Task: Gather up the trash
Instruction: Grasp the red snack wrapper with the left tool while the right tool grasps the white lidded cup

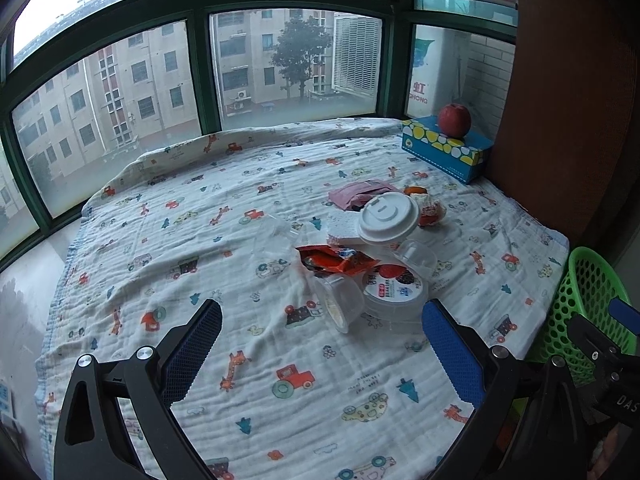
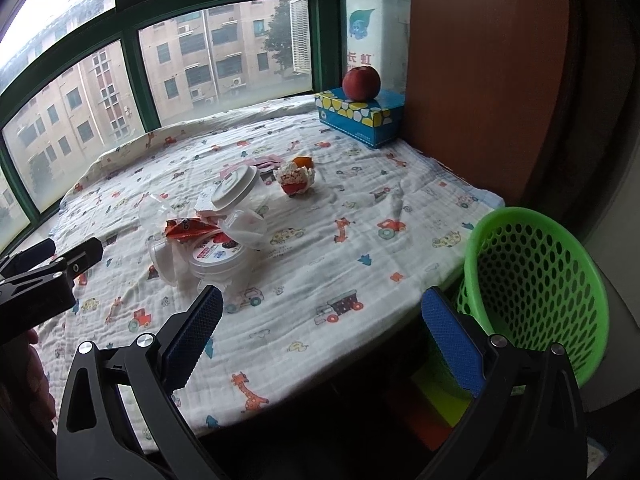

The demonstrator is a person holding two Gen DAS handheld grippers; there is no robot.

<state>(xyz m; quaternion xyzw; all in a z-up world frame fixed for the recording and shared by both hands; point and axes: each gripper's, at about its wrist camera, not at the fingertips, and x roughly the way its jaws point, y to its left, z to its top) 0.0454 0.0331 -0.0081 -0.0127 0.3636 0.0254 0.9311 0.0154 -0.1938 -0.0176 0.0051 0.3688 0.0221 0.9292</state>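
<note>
Nothing is picked up yet: both the left tool [image 1: 320, 330] and the right tool [image 2: 322, 320] hang spread and empty over the quilted, cartoon-printed cloth [image 1: 248, 360] on the surface. The trash sits mid-cloth: a clear yogurt tub [image 1: 394, 290], a crinkled orange wrapper [image 1: 336, 260], a white cup lid [image 1: 386, 216]. The next move probably calls for a pinch on thin, slippery plastic, then a carry to the perforated green basket [image 2: 536, 280] at the right edge.

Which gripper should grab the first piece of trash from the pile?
Left. The left gripper, open, already faces the yogurt cup just ahead of its fingertips. The right gripper sits nearer the green basket.
</note>
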